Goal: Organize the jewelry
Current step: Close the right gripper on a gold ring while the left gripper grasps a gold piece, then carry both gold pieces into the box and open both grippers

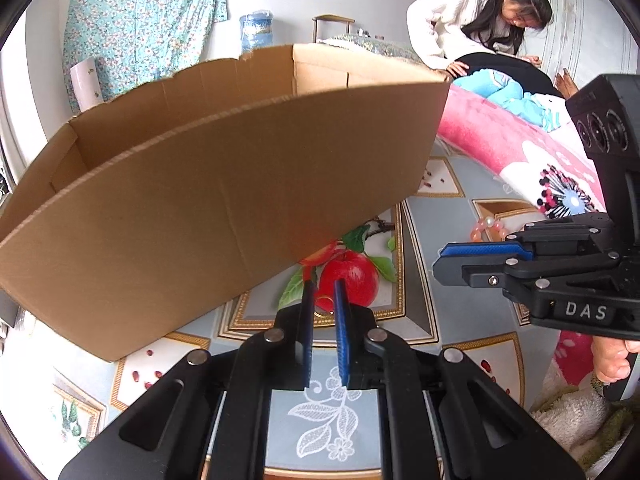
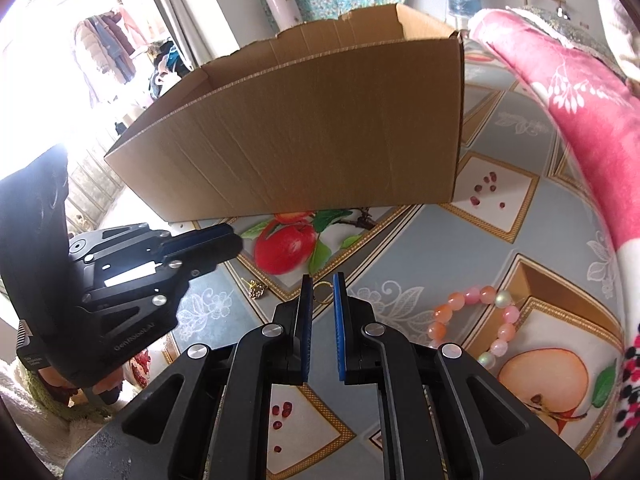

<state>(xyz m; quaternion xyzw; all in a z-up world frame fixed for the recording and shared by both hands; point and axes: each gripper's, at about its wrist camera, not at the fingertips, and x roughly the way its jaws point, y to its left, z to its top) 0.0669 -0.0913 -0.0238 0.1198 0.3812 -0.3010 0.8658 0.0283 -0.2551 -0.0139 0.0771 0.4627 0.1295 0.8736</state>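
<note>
My left gripper (image 1: 324, 286) is shut on a small gold hoop (image 1: 325, 304), pinched between its blue pads over the printed red apple. From the right wrist view the left gripper (image 2: 236, 240) hovers beside the cardboard box (image 2: 320, 140). My right gripper (image 2: 322, 280) is shut on another small gold hoop (image 2: 322, 292); in the left wrist view the right gripper (image 1: 438, 260) juts in from the right. A pink and orange beaded bracelet (image 2: 472, 320) (image 1: 490, 228) lies on the cloth to the right. A gold pine-cone charm (image 2: 258, 290) lies under the left gripper.
The open cardboard box (image 1: 200, 200) stands just behind both grippers on a fruit-print tablecloth (image 2: 400, 248). A pink flowered blanket (image 2: 580, 120) borders the right side. A person in a white sweater (image 1: 452, 20) leans over at the back right.
</note>
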